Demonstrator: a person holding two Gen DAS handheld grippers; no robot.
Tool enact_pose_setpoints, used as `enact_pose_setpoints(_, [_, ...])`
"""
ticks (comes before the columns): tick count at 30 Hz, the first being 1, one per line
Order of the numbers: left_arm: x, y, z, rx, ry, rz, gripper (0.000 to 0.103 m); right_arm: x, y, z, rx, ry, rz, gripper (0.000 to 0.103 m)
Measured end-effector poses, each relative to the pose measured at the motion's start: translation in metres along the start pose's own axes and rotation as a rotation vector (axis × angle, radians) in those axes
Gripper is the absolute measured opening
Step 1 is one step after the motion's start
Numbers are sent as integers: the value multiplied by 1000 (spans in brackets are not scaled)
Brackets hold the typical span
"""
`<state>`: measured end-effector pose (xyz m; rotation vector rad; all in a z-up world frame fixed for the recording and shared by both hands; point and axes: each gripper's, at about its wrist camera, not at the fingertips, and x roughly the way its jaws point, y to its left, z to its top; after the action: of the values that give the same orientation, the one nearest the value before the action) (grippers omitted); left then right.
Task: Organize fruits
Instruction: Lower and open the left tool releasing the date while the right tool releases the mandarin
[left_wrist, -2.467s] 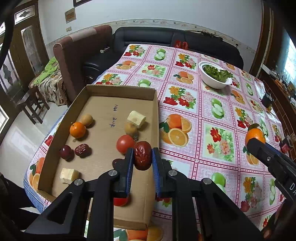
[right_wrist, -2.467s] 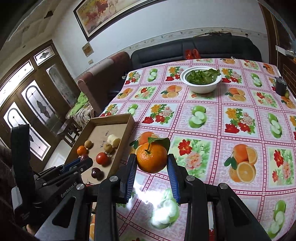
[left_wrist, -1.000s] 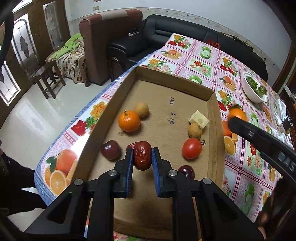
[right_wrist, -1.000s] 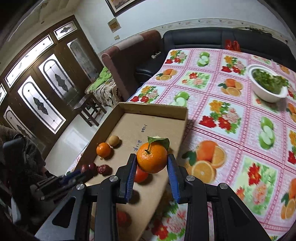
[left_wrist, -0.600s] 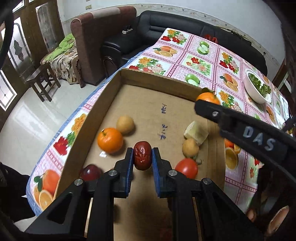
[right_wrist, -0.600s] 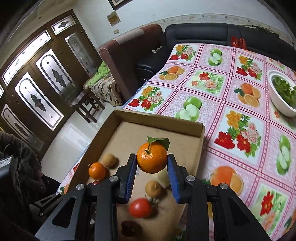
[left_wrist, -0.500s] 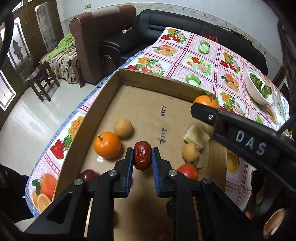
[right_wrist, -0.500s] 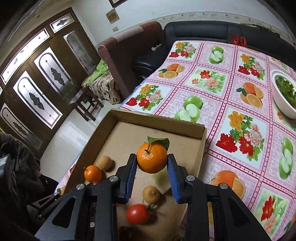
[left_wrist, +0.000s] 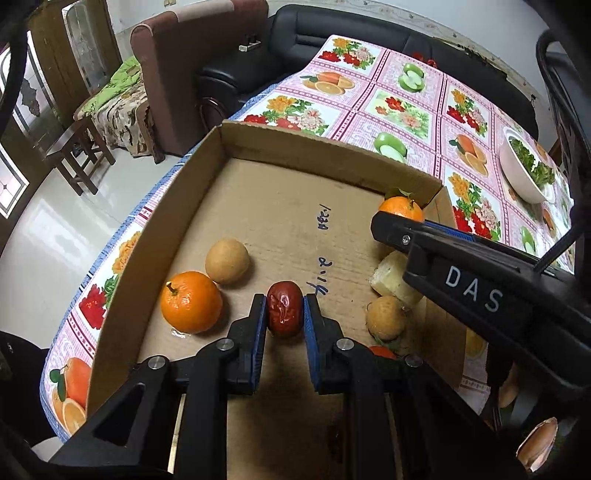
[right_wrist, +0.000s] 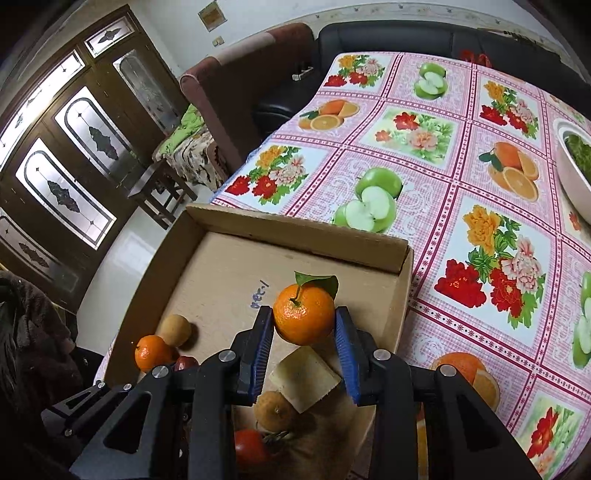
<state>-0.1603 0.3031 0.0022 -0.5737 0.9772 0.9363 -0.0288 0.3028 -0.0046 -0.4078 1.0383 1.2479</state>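
Both hands have come over the box (left_wrist: 177, 206) since the earlier pictures, when the right one was out over the cloth (right_wrist: 461, 177). They have also dropped lower, so the fruit in the box looks bigger.

The left gripper (left_wrist: 285, 314) is clamped on a red date (left_wrist: 284, 308). The date hangs just above the box floor, in the middle, near an orange (left_wrist: 191, 302) and a round tan fruit (left_wrist: 226, 260). I cannot tell if it touches the floor.

The right gripper (right_wrist: 303, 325) is clamped on a leafy orange (right_wrist: 303, 316). Its blue pads press both sides. It is over the far right corner of the box, above a pale cube (right_wrist: 304, 378). Another tan fruit (right_wrist: 275, 411) and a tomato (right_wrist: 251, 448) lie closer in. In the left view the right gripper (left_wrist: 397, 218) reaches across the right side of the box.

I think the next job is to put both fruits down in the box.

Things that could go wrong:
- The leafy orange is round. If it is let go from up high, it may roll, bump the cube, or hop over the low wall onto the cloth.
- If it comes down right on the cube, it will not sit still.
- The date is small and smooth. It could slip out early if the left hand tips.
- The two grippers are close together. One could knock the other as they go down.
- The box is light, and its left edge looks near the table edge. A push could slide it.
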Motion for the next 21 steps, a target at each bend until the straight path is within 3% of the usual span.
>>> enact_pose_setpoints(19, [10, -4, 4, 12, 37, 31, 18, 15, 3, 2, -24, 41, -17, 35])
enact_pose_setpoints(21, [10, -3, 4, 14, 41, 28, 25, 15, 2, 3, -24, 43, -16, 35])
